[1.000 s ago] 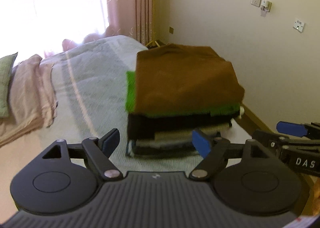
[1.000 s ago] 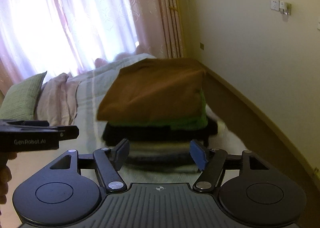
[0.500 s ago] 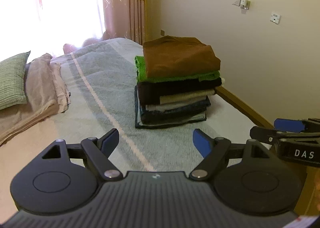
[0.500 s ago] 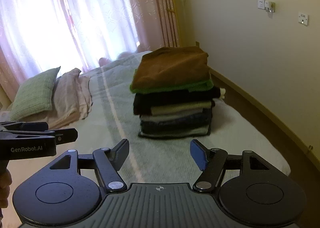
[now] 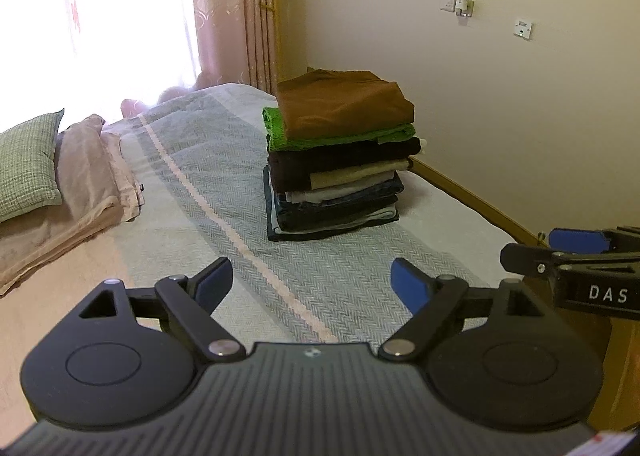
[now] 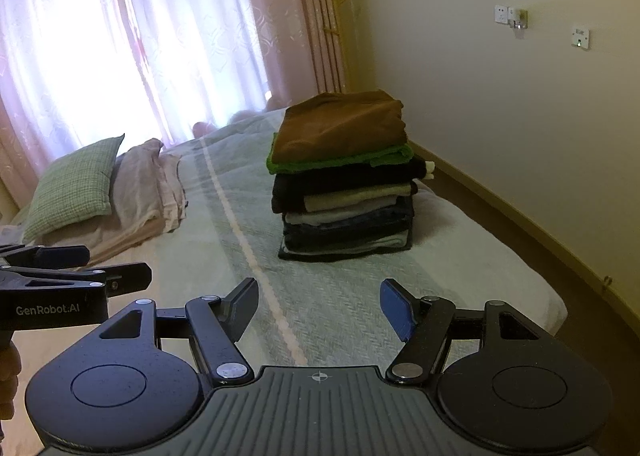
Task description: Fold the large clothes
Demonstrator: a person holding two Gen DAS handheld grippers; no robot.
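Both my tools are released and hold nothing: my left gripper (image 5: 312, 282) gapes wide over the striped bed cover (image 5: 224, 176), and my right gripper (image 6: 319, 306) does the same.

The stack of folded clothes (image 5: 338, 160) sits ahead at about twelve o'clock from the left jaws, near the bed's wall-side edge, well apart from both. From the right jaws it lies at about one o'clock (image 6: 344, 180). Its long axis runs across my view, folded edges facing me, a brown piece (image 5: 344, 104) on top.

I see no unfolded garment ahead; I judge this pile finished, with neither hand clearly nearer.
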